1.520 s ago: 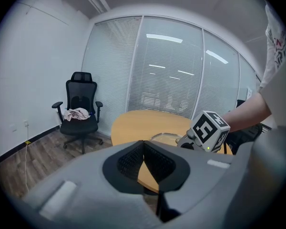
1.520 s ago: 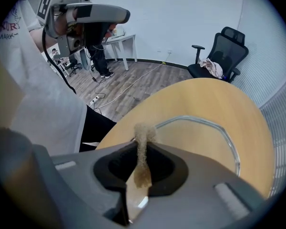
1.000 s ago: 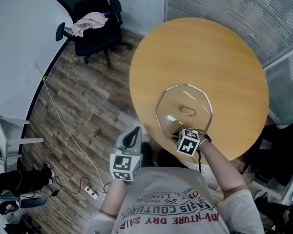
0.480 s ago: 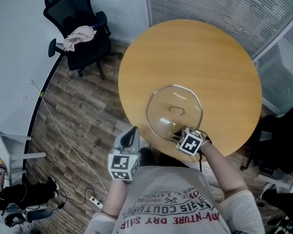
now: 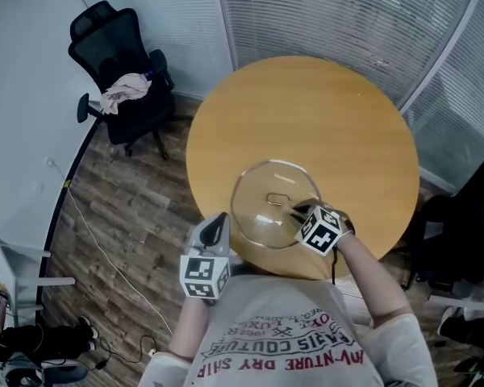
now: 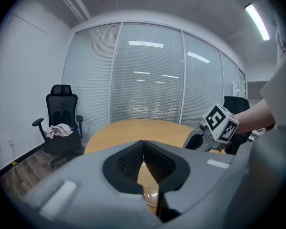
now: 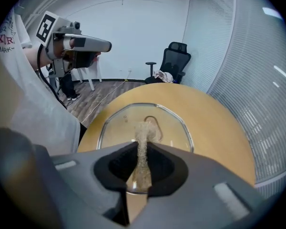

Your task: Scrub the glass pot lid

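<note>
Round surface (image 5: 323, 111) carries the glass pot lid (image 5: 262, 216); your right tongs (image 5: 300, 210) pinch a scrub pad (image 7: 143, 142) over it, left tongs (image 5: 216, 226) pressed together.

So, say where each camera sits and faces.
Head view: on the head, looking down at the glass pot lid on the table; both forearms show.
Left gripper view: on the left tongs, shut, facing across the table.
Right gripper view: on right tongs, facing the lid, pinching a scrub pad.
Head and right views share the lid.
</note>
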### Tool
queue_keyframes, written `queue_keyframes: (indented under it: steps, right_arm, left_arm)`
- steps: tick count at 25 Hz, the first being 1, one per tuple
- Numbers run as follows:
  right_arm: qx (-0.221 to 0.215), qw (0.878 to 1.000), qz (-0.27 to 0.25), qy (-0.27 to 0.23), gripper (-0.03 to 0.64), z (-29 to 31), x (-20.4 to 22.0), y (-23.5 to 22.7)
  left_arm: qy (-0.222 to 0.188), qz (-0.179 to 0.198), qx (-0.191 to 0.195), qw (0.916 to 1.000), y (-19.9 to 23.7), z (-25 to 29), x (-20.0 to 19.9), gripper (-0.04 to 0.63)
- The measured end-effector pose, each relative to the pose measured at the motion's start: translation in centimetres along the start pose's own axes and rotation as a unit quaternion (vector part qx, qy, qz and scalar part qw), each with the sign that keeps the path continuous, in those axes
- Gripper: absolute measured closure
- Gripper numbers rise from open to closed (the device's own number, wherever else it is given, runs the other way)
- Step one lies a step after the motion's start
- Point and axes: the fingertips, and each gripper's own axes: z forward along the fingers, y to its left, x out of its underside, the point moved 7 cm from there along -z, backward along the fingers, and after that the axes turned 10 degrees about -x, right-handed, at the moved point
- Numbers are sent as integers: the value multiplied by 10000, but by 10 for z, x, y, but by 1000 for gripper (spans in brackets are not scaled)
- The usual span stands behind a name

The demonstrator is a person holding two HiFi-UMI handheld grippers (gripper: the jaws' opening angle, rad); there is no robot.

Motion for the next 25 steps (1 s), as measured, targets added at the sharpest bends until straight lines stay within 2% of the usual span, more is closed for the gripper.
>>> queue_keyframes:
  steps: [4,6,13,19,25]
  right_arm:
    - [318,9995,-58,-26,561,-7,-9,-41]
    - [323,9993,-147,68,561,-2,-16,-60]
    - [-346,9960,-621,545,561,39,-21,-94]
    - [-584,9949,-498,648,561,64,-24,-104]
    - [-820,9946,-426,469,561,63,-17,-106]
  left_arm:
    - [-44,121,19,9999,-5,6,-6,588]
    - [-19,127,-20,9999,-2,8,-5,588]
    - [86,46,-165,9998,-1,13,8,588]
    - [181,-20,-178,9997,3,18,17,588]
    - [60,7,-139,9999,7,22,13,588]
